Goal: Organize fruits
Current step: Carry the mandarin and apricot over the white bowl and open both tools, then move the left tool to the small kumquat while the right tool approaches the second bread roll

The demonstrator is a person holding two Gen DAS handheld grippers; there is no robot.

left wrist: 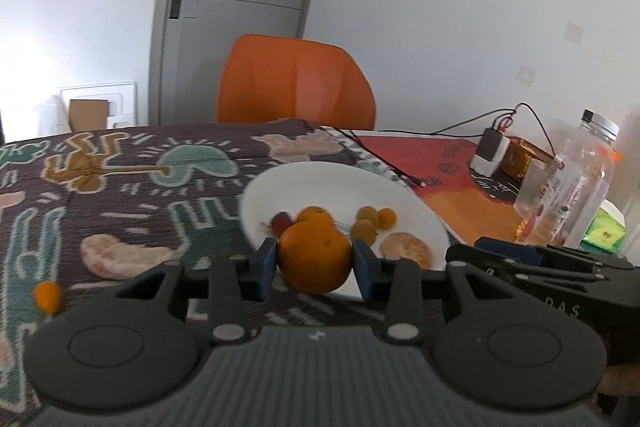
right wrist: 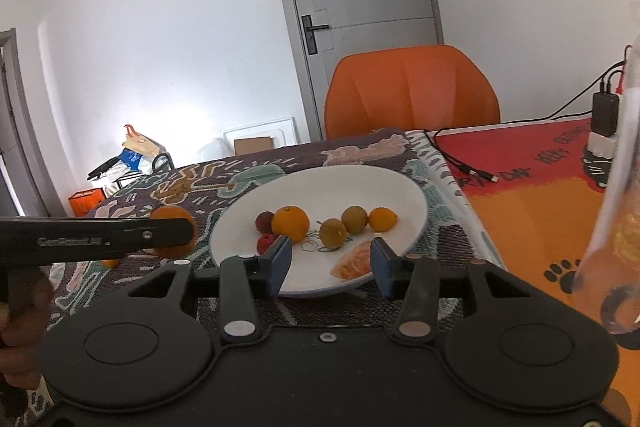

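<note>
Orange point(left wrist: 314, 257), one, clamped between the pads of my left gripper point(left wrist: 315, 263), held above the near rim of the plate point(left wrist: 320, 183), not yet set down.

Right gripper point(right wrist: 331, 263): jaws apart, nothing between them, poised over the plate's near edge just by a peeled segment point(right wrist: 354, 263) lying on the plate. No earlier picture is on hand, so I judge it by its stance alone.

Plate, white, on the patterned cloth point(left wrist: 120, 195) covering the bench. Contents as I count them from the right wrist view: a second orange point(right wrist: 290, 223), two red fruits point(right wrist: 265, 219) at its left, two green-brown fruits point(right wrist: 333, 233), one small yellow-orange fruit point(right wrist: 383, 219), and the segment.

Still off the plate, on the cloth to the left: a peeled citrus piece point(left wrist: 118, 255) and a small orange fruit point(left wrist: 48, 297) near the bench edge.

Not mine to sort: bottle point(left wrist: 568, 187), charger with cables point(left wrist: 490, 147), chair point(left wrist: 296, 83) behind the bench.

Progress, my estimate: well past half. Most fruit is on the plate. Left to do: put down the held orange, then fetch the two strays from the cloth. The orange may roll against the smaller fruits when it is let go.
</note>
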